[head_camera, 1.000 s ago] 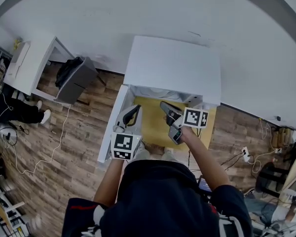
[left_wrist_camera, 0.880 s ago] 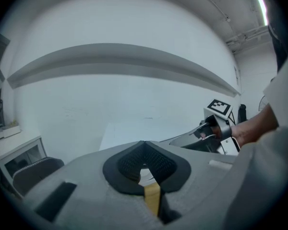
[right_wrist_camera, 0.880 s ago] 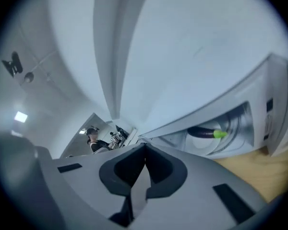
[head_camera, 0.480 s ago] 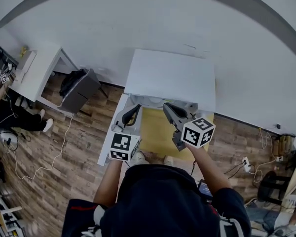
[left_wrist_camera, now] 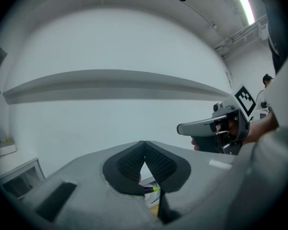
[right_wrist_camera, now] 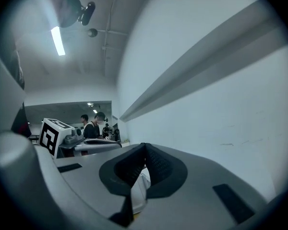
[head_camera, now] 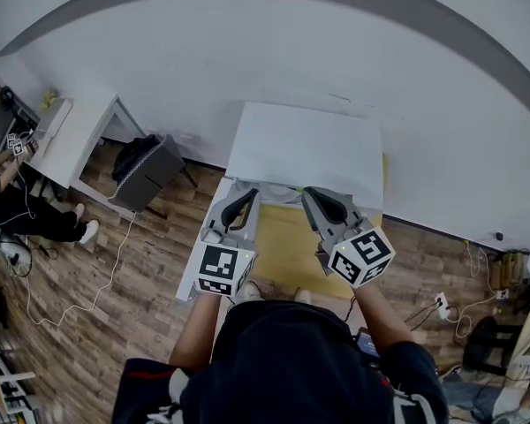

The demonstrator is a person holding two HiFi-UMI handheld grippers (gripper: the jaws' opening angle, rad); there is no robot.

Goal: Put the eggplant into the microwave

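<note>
Both grippers have risen toward the head camera above the yellow table (head_camera: 283,237) fronting the white microwave (head_camera: 305,153). The left gripper (head_camera: 240,200) and the right gripper (head_camera: 322,200), now rolled over, are closed tight and empty. A sliver of eggplant (left_wrist_camera: 150,189) shows below the left jaws.

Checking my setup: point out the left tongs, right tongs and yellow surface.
left tongs (left_wrist_camera: 144,146): left gripper view, shut tips.
right tongs (right_wrist_camera: 144,148): right gripper view, shut tips.
yellow surface (head_camera: 283,237): head view, bare middle.

White table (head_camera: 188,283), yellow mat (head_camera: 287,241) on it, seemingly a white microwave (head_camera: 309,153) at back
</note>
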